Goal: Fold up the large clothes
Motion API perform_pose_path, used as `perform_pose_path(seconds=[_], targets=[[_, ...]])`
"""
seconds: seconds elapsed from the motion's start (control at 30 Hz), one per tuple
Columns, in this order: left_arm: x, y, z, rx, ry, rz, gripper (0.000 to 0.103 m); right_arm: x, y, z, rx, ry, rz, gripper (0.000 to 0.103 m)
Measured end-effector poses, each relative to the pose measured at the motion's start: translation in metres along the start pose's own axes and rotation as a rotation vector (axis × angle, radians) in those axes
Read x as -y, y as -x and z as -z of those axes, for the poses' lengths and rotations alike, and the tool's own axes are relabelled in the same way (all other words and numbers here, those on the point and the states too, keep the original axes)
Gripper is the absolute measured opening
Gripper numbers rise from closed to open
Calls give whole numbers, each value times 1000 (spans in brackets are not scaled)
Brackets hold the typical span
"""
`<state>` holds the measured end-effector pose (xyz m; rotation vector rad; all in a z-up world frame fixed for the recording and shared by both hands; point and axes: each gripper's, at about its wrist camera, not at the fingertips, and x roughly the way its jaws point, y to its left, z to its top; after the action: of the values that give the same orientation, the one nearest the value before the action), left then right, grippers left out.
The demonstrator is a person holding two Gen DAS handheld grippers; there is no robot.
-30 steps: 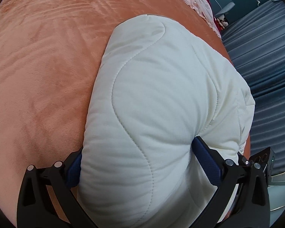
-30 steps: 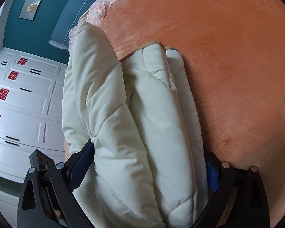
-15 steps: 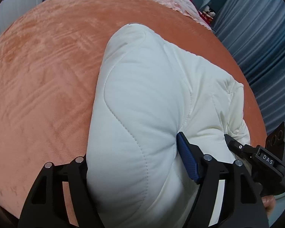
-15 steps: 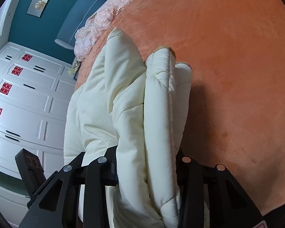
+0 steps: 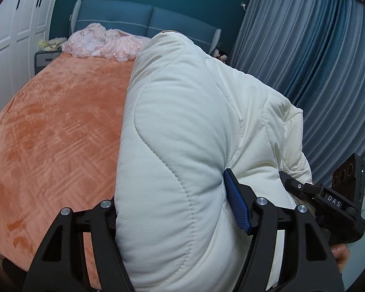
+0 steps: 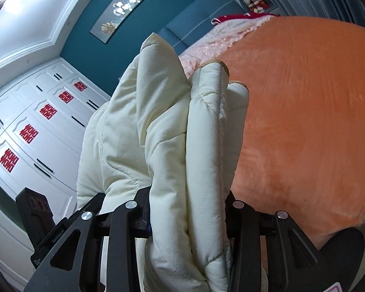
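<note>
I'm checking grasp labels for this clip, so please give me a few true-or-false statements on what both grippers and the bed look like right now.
1. The left gripper is clamped on a cream quilted jacket. True.
2. The right gripper is open and holds nothing. False: it is shut on bunched layers of the same jacket.
3. The bed is covered by an orange blanket. True.
4. The jacket lies flat and spread out on the blanket. False: it is gathered up and held between both grippers.
5. Crumpled pink bedding lies by the blue headboard. True.
6. The curtains are red. False: they are blue-grey.
</note>
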<state>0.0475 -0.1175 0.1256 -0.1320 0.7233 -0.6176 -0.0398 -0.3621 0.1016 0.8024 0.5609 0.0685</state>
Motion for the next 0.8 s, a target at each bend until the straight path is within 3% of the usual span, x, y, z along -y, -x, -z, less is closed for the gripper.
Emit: perform_pose_path(seconds=[0.37, 0.8], targets=[[18, 124, -38, 311, -58, 100, 65, -100, 61, -27, 211, 203, -130, 37], [-30, 212, -70, 609, -90, 139, 66, -182, 74, -30, 332, 443, -271, 39]])
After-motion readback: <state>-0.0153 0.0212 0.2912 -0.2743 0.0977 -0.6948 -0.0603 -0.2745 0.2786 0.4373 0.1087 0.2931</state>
